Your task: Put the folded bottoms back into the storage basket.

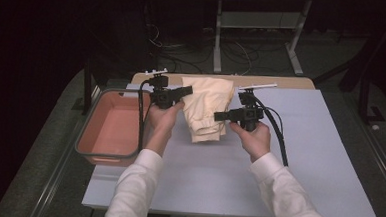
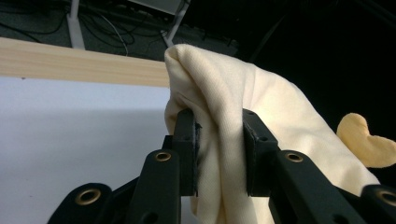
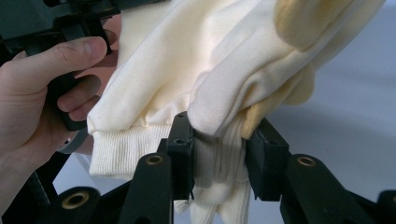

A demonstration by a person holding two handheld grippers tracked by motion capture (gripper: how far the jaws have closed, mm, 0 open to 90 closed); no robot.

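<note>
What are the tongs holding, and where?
Both hold the cream sweatshirt: the left tongs pinch a bunched fold, the right tongs pinch its ribbed edge.

Desk (image 1: 298, 159): pale grey-blue top with a light wooden strip (image 1: 292, 82) along its far edge.
Cloth (image 1: 208, 107): cream garment, ribbed cuffs; whether its lower end rests on the desk top cannot be told.
Tub (image 1: 111, 126): salmon-pink, rectangular, just beside the desk's left edge, overlapping it.
Floor (image 1: 254, 51): beyond the desk, cables and white stand legs.
</note>
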